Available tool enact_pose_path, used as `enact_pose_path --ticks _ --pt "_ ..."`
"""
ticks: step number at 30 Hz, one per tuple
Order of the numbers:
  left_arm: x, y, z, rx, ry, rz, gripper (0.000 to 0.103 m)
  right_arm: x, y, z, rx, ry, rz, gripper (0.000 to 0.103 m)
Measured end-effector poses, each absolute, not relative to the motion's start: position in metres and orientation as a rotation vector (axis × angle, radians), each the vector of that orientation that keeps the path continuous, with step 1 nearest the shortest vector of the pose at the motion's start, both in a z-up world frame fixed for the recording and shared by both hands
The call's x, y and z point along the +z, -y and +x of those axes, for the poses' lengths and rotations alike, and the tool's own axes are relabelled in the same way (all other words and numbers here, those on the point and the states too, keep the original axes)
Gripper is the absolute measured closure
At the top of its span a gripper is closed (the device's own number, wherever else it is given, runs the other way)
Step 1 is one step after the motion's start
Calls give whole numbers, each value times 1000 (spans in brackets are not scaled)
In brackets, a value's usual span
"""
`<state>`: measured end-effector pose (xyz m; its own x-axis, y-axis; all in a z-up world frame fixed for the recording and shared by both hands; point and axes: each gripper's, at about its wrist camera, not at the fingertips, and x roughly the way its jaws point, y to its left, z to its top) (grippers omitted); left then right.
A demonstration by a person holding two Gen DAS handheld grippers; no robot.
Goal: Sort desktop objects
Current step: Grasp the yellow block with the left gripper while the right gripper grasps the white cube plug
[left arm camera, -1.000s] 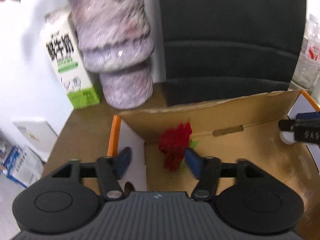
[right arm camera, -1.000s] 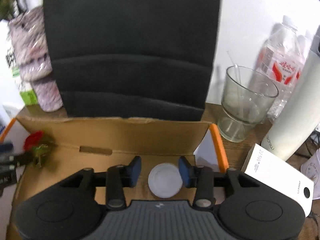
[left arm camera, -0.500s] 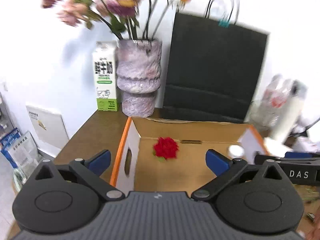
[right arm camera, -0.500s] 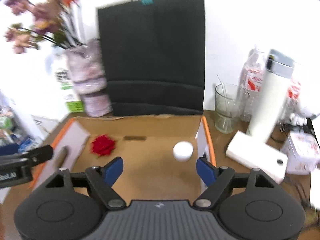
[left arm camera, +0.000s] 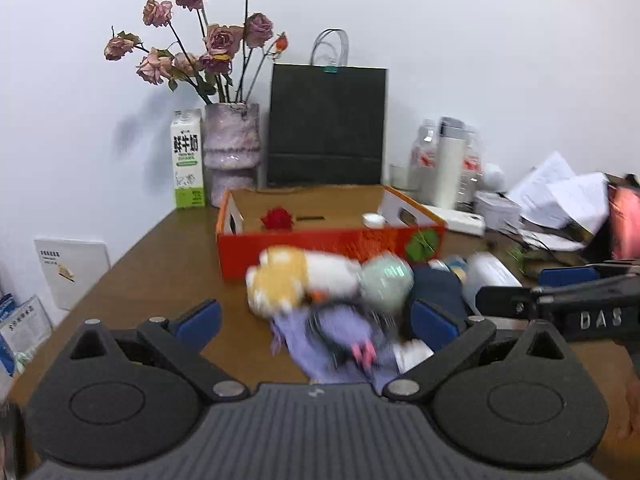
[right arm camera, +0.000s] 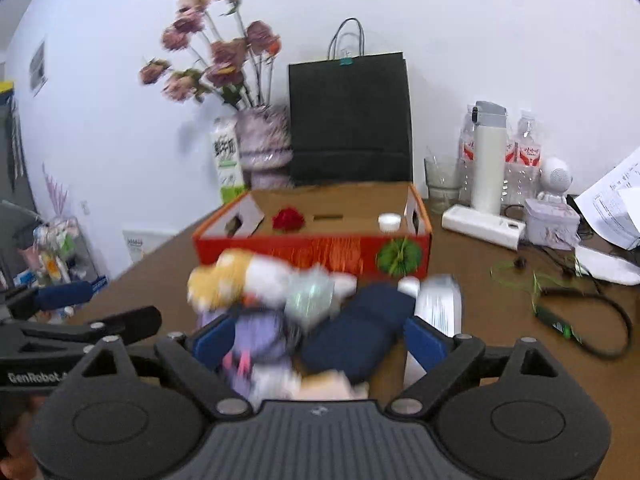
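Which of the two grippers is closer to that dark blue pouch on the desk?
Right. The right gripper is open directly over the dark blue pouch, which sits between its fingers. The left gripper sits further left, over the purple cloth.

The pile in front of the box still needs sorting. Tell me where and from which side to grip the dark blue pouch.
Grip the dark blue pouch across its narrow width, near the end closest to the right tool. It lies flat and long, angled toward the orange box, so come from above and the near side. Its left edge touches the blurred plush toy; stay right of that.
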<state>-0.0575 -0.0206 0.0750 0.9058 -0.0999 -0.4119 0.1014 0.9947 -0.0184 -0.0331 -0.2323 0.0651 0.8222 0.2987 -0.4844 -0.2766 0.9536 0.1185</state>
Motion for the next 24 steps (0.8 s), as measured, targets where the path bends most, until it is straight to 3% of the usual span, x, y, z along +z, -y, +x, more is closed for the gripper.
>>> enact_pose_path --ticks 12,14,17,22,24 --pt "25 24 -96 -149 -531 0 0 15 235 -109 309 -558 -29 14" --pt "22 23 -90 -147 -541 0 4 10 240 -102 301 -584 1 21" --pt "22 16 -76 -152 -534 -8 15 10 245 -87 295 -603 29 26" --pt "12 5 -40 -174 -610 -8 58 6 241 -57 294 -617 11 30" --pt "8 0 -30 -172 -632 -20 61 3 237 -46 302 -633 4 34"
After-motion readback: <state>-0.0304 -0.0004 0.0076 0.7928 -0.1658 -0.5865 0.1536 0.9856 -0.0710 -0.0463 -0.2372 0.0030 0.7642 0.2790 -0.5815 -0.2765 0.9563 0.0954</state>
